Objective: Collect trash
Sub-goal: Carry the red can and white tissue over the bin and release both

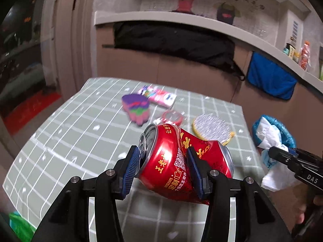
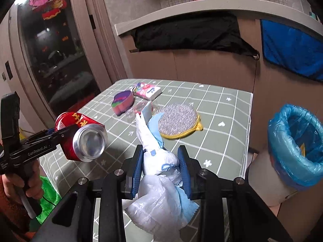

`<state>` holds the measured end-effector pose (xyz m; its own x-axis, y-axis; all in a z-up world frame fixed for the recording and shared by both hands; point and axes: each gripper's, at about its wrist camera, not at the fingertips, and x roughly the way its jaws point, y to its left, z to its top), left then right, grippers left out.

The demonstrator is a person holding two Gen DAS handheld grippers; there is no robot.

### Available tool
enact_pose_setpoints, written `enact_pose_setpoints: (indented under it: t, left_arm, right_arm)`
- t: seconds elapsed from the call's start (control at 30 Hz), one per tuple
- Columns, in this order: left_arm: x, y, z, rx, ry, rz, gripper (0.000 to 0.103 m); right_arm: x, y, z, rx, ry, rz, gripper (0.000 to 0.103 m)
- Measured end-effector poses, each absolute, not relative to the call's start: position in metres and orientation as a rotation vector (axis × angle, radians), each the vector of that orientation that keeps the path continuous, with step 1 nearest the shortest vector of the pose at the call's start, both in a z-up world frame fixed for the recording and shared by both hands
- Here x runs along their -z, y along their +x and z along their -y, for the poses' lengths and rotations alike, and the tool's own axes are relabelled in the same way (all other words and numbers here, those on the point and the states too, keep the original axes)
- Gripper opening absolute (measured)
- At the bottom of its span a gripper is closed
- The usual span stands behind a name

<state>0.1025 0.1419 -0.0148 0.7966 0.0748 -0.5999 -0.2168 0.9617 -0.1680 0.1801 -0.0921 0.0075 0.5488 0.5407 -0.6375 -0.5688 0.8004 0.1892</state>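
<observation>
Above the checked table [image 2: 222,109], the left gripper [image 1: 163,169] clenched a dented red can [image 1: 181,161] and the right gripper [image 2: 160,169] a crumpled white-and-blue wrapper [image 2: 159,161], both lifted but not yet dropped into the blue-lined bin [image 2: 296,141] beside the table, binning apparently still to come.

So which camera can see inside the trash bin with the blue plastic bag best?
The right wrist view. There the white trash bin with the blue bag liner stands beside the table with its open mouth facing the camera. In the left wrist view the bin is mostly hidden behind the crumpled white plastic wrapper held in the right gripper.
</observation>
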Motion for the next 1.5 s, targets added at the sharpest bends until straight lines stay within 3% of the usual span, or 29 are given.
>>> enact_pose_setpoints:
  t: [0.43,0.77,1.1,1.5]
  left_arm:
    - [-0.044,0.176,-0.063,0.013,-0.126,-0.527,0.049]
    - [-0.077,0.245,0.037,0.198,-0.045,-0.444,0.049]
    - [-0.069,0.292,0.131,0.33,-0.018,-0.461,0.049]
    - [-0.019,0.34,0.177,0.371,-0.012,-0.589,0.049]
  right_arm:
    - [-0.053,0.223,0.147,-0.57,-0.014,-0.622,0.031]
    - [-0.092,0.249,0.256,-0.302,0.016,-0.479,0.031]
    - [-0.087,0.262,0.335,-0.12,0.061,-0.443,0.031]
    - [-0.045,0.299,0.379,-0.064,0.13,-0.522,0.031]
